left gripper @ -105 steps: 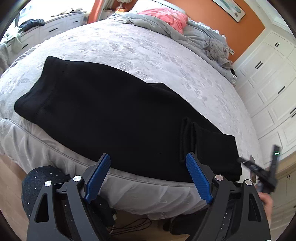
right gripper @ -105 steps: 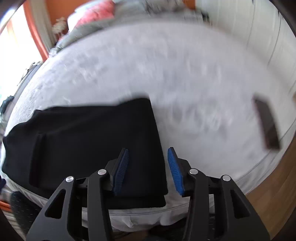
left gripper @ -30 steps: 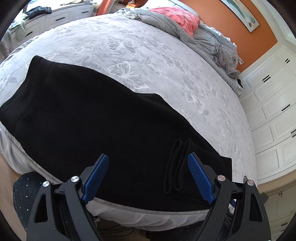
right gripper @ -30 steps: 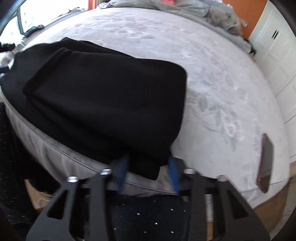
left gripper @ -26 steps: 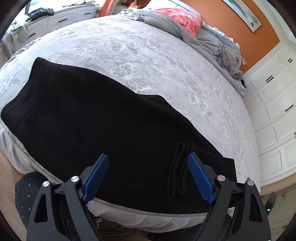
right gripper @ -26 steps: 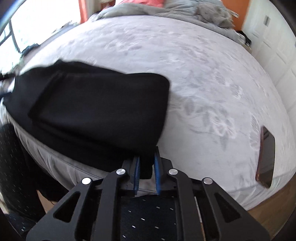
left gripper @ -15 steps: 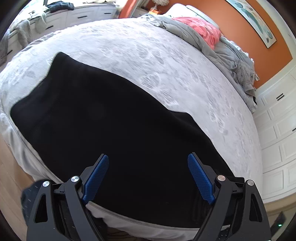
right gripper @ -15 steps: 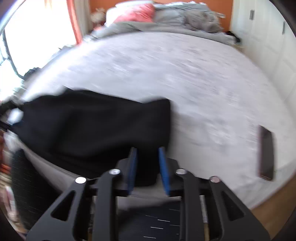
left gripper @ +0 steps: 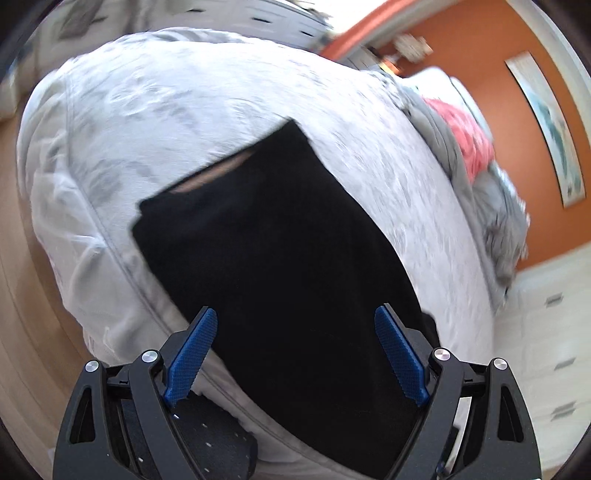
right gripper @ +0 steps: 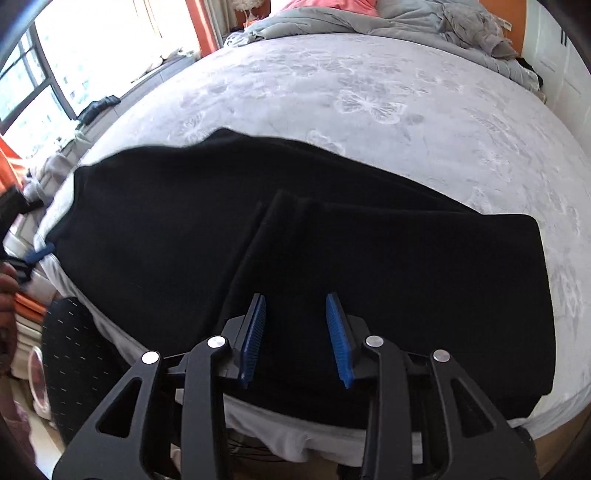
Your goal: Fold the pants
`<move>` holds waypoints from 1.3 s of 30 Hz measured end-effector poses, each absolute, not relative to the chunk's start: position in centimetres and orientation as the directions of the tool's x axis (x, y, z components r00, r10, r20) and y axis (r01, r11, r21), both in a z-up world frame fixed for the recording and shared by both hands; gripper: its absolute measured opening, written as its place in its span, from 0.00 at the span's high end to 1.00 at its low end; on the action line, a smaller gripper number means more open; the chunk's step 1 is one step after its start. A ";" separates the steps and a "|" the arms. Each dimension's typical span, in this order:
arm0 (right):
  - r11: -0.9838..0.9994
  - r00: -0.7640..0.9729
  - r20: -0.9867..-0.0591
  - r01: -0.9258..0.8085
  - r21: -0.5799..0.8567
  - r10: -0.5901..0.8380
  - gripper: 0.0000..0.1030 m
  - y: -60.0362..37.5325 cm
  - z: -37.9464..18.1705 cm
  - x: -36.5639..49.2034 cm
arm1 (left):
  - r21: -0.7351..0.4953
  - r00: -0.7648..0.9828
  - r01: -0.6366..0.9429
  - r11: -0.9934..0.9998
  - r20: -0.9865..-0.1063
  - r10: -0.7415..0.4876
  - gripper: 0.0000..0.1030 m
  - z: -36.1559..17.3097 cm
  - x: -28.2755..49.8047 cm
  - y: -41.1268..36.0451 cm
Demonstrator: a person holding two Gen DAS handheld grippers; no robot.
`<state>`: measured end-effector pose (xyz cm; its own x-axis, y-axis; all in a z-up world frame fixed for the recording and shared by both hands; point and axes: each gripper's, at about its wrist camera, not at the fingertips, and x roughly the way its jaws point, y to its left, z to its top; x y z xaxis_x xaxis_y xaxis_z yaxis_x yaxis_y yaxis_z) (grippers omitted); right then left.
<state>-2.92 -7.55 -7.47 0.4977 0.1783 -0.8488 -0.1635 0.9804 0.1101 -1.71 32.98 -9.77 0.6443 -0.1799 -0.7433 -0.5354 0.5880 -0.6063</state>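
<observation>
Pants point(right gripper: 332, 236): laid along the bed's point(right gripper: 369, 96) near edge.
Left gripper point(left gripper: 295, 358): spread wide, nothing pinched.
Right gripper point(right gripper: 295, 336): opening, pads clear of cloth.
Grey bedding point(right gripper: 369, 26): heaped at the bed's far end.

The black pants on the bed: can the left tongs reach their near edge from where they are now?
Probably yes. The left tongs are wide open over the pants, which lie flat on the bed, and nothing stands between them.
</observation>
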 end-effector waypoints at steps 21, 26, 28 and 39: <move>0.989 0.622 -0.773 -0.018 0.147 0.126 0.37 -13.5 -2.9 -4.5 | -0.435 0.778 -0.122 0.892 -0.601 -0.186 0.90 3.5 0.9 19.3; 0.984 0.663 -0.746 0.080 0.156 0.064 0.33 -18.9 -2.1 -5.9 | -0.407 0.660 0.203 0.891 -0.615 -0.431 0.78 3.8 0.6 3.0; 0.981 0.657 -0.754 0.132 0.144 0.022 0.32 -21.5 -2.4 -6.8 | -0.414 0.537 0.252 0.875 -0.692 -0.482 0.61 -0.1 0.9 -2.3; 0.929 0.592 -0.752 0.017 0.371 0.289 0.24 -24.1 -4.4 -7.2 | -0.367 0.399 0.232 0.901 -0.809 -0.432 0.21 -7.6 -6.9 -4.1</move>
